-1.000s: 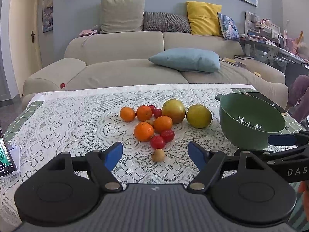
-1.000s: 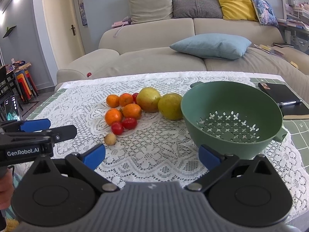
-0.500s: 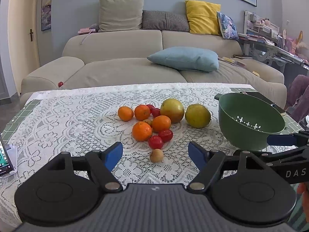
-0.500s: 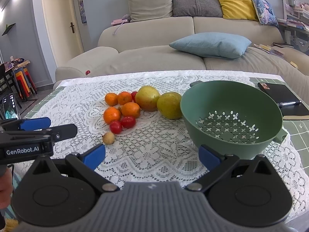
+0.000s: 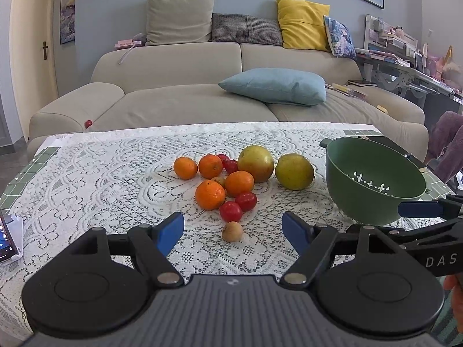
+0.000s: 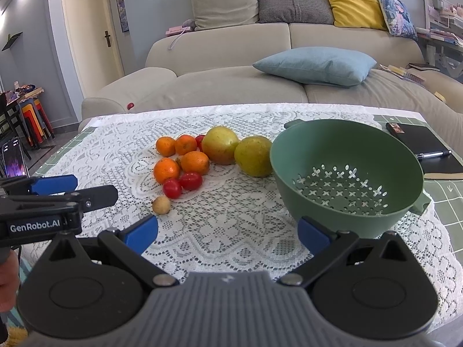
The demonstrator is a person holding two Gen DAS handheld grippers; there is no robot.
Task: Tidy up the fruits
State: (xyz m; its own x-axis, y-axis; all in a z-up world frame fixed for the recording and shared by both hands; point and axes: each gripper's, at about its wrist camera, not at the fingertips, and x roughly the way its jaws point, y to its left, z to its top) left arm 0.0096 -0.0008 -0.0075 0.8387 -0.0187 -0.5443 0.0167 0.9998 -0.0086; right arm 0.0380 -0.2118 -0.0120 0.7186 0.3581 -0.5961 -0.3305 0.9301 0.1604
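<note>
While your left tongs (image 5: 233,230) and right tongs (image 6: 227,232) both hang wide apart holding nothing, the green colander (image 6: 347,173) sits right of the fruit pile (image 5: 231,179) on the lace-covered bench (image 5: 101,179). That small brown fruit (image 5: 232,231) lies just ahead between your left tongs' tips. Plenty of bare lace on the left.

beige sofa (image 5: 179,92), blue cushion (image 5: 275,86), notebook (image 6: 425,147)
</note>
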